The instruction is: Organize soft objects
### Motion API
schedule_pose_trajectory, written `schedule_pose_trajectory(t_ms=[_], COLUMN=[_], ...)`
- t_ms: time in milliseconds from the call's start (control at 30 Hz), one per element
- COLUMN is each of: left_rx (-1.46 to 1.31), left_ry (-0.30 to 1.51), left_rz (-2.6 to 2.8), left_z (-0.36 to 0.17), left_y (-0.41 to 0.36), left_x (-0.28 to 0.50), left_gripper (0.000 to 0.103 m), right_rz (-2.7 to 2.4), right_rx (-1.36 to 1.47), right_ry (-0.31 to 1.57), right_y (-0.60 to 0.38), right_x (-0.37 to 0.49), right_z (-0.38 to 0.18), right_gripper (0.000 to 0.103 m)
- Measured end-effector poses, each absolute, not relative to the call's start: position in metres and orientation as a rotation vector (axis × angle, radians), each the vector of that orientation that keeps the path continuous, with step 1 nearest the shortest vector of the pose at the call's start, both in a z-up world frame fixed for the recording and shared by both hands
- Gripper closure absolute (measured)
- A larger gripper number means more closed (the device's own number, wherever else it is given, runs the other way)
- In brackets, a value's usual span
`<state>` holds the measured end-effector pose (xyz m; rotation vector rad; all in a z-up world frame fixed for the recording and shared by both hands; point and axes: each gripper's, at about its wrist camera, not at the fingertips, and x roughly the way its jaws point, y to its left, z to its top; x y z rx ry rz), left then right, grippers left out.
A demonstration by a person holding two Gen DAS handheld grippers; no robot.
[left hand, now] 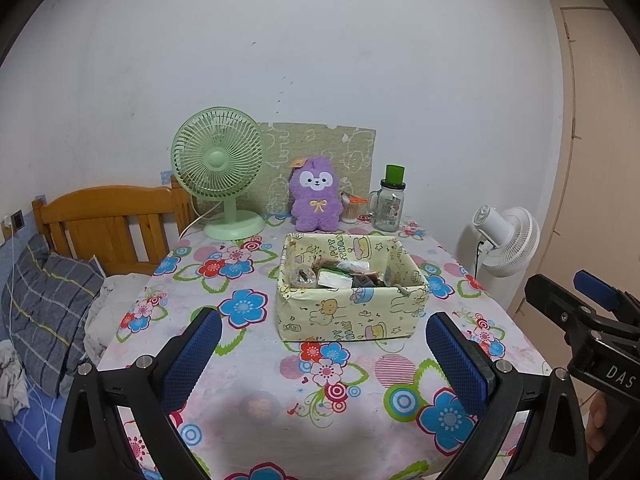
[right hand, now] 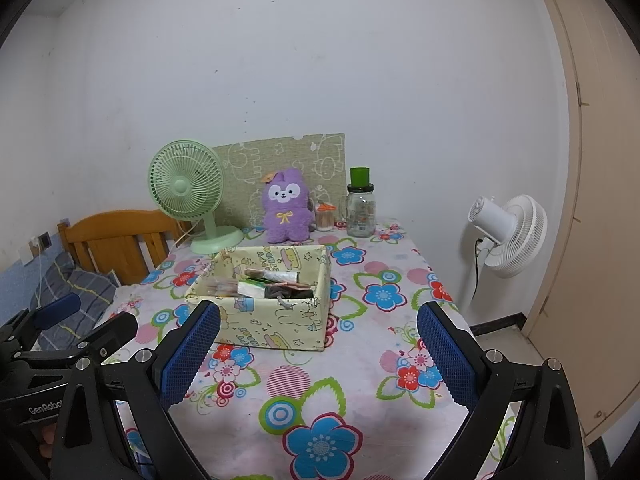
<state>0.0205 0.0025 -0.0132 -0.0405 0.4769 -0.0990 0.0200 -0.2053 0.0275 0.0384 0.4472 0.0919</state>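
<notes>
Two grippers hover over the near edge of the flowered tablecloth [left hand: 248, 344], side by side, both empty. Left gripper [left hand: 324, 352]: jaws spread wide, nothing between the blue pads. Right gripper [right hand: 318, 344]: likewise wide, apparently readied for a bulky grab. Ahead of both, between the fingers, sits the fabric storage box [left hand: 348, 312], already loaded with small items; print reads partly "HAPPY". Beyond it, well out of reach, the purple plush toy [left hand: 317, 194] leans upright against a patterned board, between green desk fan [left hand: 219, 168] and glass jar [left hand: 389, 204]. Gripper bodies read "GenRobot" and "DAS".
</notes>
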Motion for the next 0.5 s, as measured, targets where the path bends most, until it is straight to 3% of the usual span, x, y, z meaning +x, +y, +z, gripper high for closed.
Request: schedule_pose_trajectory(t_ms=[500], left_rx=[-0.033], left_ry=[0.484], left_rz=[-0.11], left_z=[-0.015], left_y=[0.0012], left_x=[0.0226], left_gripper=[0.0], right_rz=[0.096], right_rx=[0.046], right_ry=[0.451], right_y=[-0.2046], right_x=[0.0203], right_z=[0.0266], right_gripper=[0.003])
